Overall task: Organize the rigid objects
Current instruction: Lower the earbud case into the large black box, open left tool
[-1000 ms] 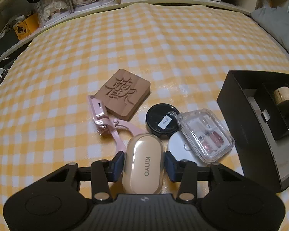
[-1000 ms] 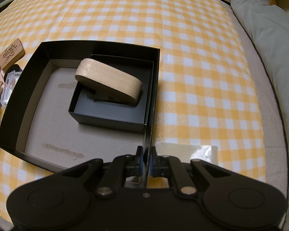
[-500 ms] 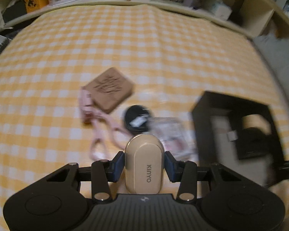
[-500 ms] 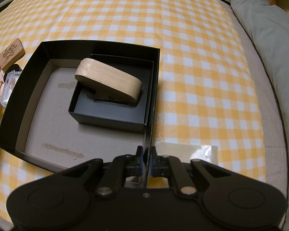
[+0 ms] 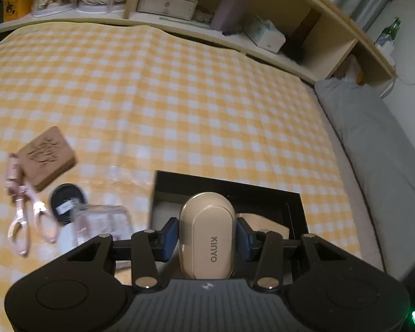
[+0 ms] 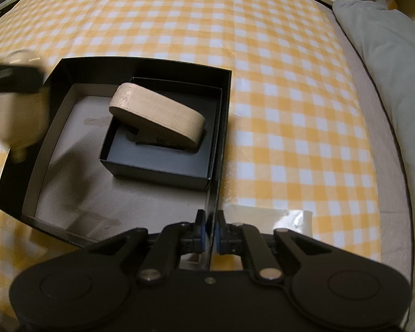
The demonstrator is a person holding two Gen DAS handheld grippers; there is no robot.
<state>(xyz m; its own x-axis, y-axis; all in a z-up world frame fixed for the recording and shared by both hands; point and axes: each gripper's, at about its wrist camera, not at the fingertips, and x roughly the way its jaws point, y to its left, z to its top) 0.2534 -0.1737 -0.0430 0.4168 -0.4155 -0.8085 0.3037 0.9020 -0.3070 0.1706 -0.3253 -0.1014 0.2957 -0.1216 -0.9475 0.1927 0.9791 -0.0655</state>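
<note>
Earbud case (image 5: 206,235), beige and marked KINYO, sits clamped between the jaws of the left gripper (image 5: 206,235), held above the near-left part of the black box (image 6: 141,63). Right gripper (image 6: 209,229) pinches the box's right wall near its front corner. Inside, a wooden block (image 6: 157,116) leans in a smaller black tray (image 6: 163,166). Scissors (image 5: 22,218), a carved wooden tile (image 5: 45,157) and a round black tin (image 5: 66,202) lie on the checked cloth (image 5: 179,96) left of the box.

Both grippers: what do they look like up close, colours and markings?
Left gripper and right gripper match: matte black bodies with two round raised discs, angular black linkage arms on silver pivot pins, and blue finger pads. The left has a ribbed grey centre panel with a small silver emblem. No cables or sleeves show.
</note>
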